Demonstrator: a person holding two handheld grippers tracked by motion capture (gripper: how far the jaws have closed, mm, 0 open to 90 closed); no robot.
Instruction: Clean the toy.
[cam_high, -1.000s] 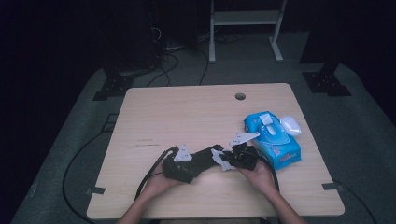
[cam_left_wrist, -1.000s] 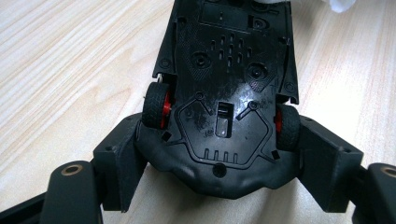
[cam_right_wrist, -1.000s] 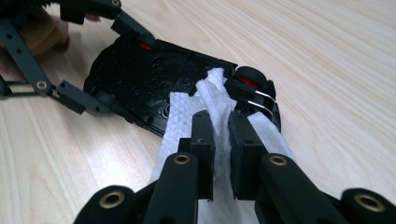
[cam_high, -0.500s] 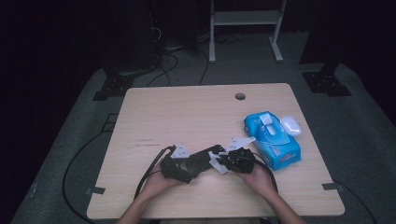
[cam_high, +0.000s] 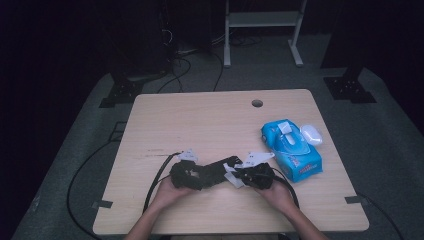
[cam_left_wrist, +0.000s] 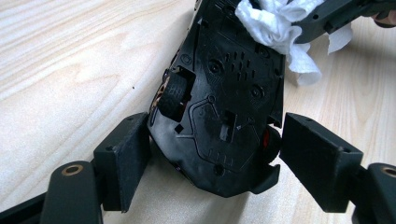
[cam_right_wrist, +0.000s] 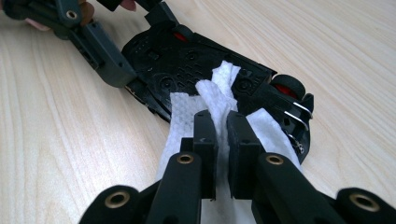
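Near the front edge of the wooden table (cam_high: 200, 125), between the person's two hands, a black toy car (cam_left_wrist: 219, 107) lies belly up, its flat underside with screw holes and vent slots facing the ceiling. One dark wheel (cam_left_wrist: 172, 93) sits in its well on the side toward the left jaw, and a red hub shows on the opposite side.

The left gripper (cam_left_wrist: 212, 161) has its jaws on either flank of the car's body; the left pad presses against the chassis, while the right pad stands just beside the red-hubbed wheel (contact there is hard to judge). From above, the left gripper (cam_high: 192, 174) lies low on the table, its cable trailing off toward the table's near edge.

The right gripper (cam_right_wrist: 222, 126) has its jaws pressed together on a white wipe (cam_right_wrist: 219, 100), a crumpled fold of it pinched between the pads. The wipe drapes down onto the car's underside, touching it around the middle of the chassis. In the left gripper view the same wipe (cam_left_wrist: 275, 28) bunches at the far end of the car.

Off to the person's right, well apart from the car, a blue pack of wipes (cam_high: 291, 149) lies flat, with a small white object (cam_high: 311, 134) touching its far corner. A round hole (cam_high: 257, 103) is set in the tabletop near the far edge.
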